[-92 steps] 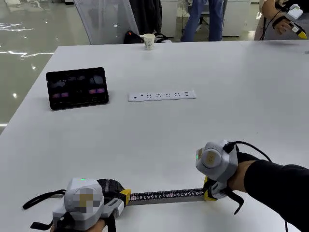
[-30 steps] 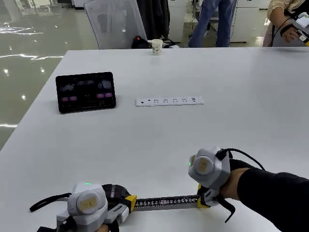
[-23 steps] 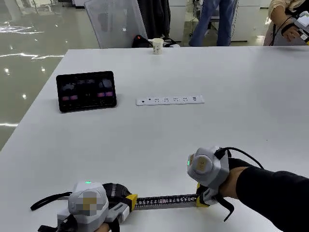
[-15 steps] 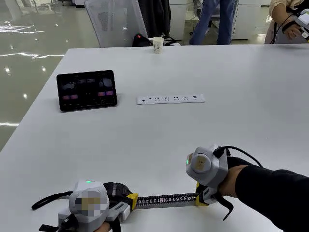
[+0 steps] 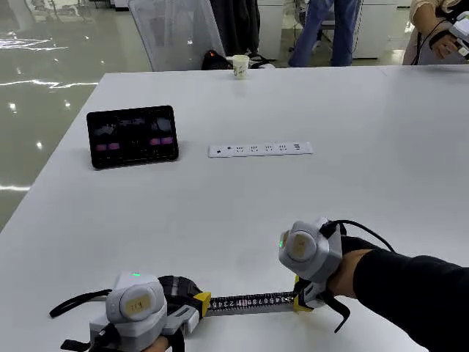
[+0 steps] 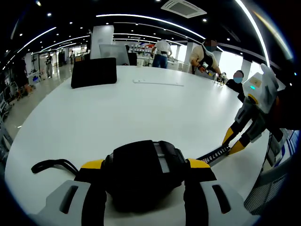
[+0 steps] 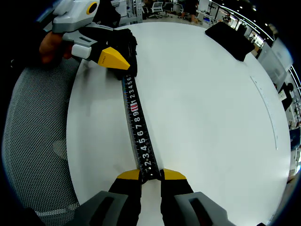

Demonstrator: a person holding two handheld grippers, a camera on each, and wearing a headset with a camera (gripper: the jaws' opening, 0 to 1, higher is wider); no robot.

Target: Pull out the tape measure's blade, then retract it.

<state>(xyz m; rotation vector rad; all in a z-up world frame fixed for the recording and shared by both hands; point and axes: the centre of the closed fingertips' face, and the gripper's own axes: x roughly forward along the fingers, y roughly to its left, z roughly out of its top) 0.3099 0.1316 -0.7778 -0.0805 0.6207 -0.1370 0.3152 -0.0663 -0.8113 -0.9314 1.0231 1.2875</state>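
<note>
Black and rounded, the tape measure (image 6: pixel 141 172) sits clamped between the yellow-tipped jaws of the left gripper (image 6: pixel 146 165), by the near edge of the white table (image 5: pixel 308 198). Its dark blade (image 7: pixel 138 125), printed with white numerals and one red mark, lies drawn out flat along that edge. The right gripper (image 7: pixel 150 175) pinches the blade's end between closed jaws, well short of the table's right edge.
</note>
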